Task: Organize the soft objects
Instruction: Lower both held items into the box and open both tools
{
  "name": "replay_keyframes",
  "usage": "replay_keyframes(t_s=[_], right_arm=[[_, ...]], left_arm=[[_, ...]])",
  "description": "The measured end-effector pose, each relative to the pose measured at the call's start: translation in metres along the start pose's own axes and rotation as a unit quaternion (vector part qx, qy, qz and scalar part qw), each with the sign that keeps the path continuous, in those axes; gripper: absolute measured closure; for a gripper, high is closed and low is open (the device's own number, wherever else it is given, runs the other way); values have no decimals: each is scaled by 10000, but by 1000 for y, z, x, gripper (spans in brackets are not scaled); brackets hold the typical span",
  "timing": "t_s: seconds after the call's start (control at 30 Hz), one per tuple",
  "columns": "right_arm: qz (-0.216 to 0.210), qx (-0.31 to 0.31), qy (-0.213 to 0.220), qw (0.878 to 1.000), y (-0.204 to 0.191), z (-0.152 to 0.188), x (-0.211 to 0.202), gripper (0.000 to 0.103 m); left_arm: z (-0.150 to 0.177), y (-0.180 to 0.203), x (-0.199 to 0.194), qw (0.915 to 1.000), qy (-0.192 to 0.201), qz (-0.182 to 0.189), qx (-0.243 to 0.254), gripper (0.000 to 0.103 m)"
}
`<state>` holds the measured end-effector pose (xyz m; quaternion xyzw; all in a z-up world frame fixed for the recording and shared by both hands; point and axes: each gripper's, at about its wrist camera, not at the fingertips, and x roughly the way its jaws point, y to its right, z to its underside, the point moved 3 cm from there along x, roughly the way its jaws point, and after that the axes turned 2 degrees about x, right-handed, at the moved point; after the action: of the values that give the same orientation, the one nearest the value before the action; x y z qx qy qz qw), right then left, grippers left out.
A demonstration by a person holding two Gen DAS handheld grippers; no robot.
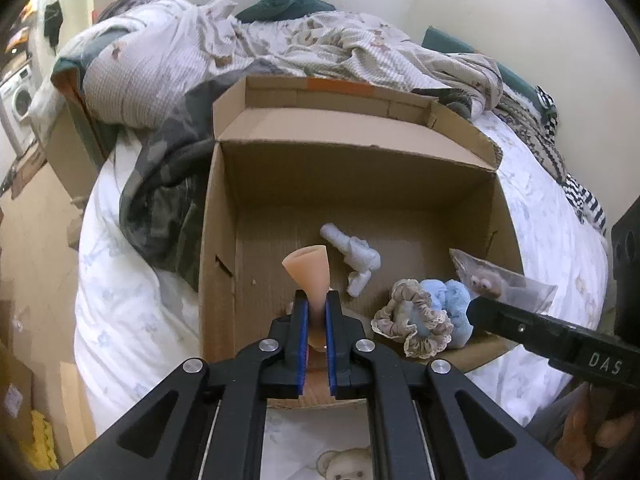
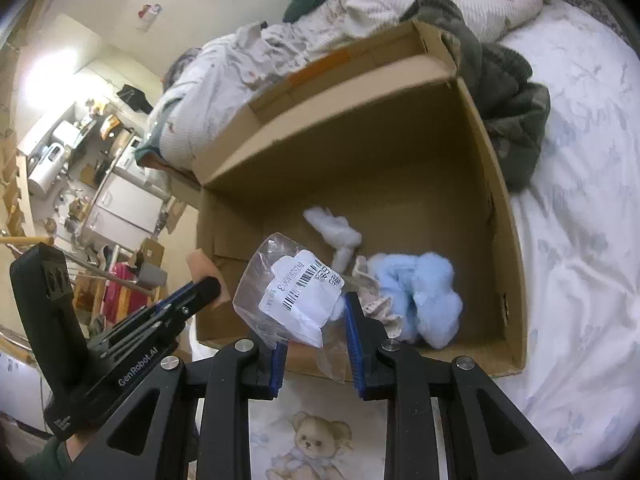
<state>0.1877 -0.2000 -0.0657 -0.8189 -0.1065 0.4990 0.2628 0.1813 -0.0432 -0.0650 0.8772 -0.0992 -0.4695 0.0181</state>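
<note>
My left gripper (image 1: 316,312) is pinching a peach rubbery piece (image 1: 310,268), which sticks up at twelve o'clock over the cardboard box (image 1: 224,240). My right gripper (image 2: 316,332) clamps a clear plastic bag (image 2: 296,292) above the near wall. At two o'clock inside lie the blue plush (image 2: 416,292) and a white toy (image 2: 338,232).

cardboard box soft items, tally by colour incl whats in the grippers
White plush toy: 1
Blue fluffy scrunchie: 1
Beige lace-trimmed scrunchie: 1
Peach soft cone, in left hand-held gripper: 1
Clear plastic bag with brown toy, in right hand-held gripper: 1
Total: 5
</note>
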Motion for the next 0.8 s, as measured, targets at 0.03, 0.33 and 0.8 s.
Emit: replay_keyframes(t_s=[0.03,0.33,0.8], right_arm=[[18,1,-20,10000,1,0,2,75],[88,-30,-178,9998,1,3,11,75],[90,194,-259,9994,10,2,15,75]], left_arm=[[1,0,2,10000,-38,-20,6,97],[3,-2,11,9997,-184,-141,-45,96],[4,-2,8,9995,-188,-212,-147,42]])
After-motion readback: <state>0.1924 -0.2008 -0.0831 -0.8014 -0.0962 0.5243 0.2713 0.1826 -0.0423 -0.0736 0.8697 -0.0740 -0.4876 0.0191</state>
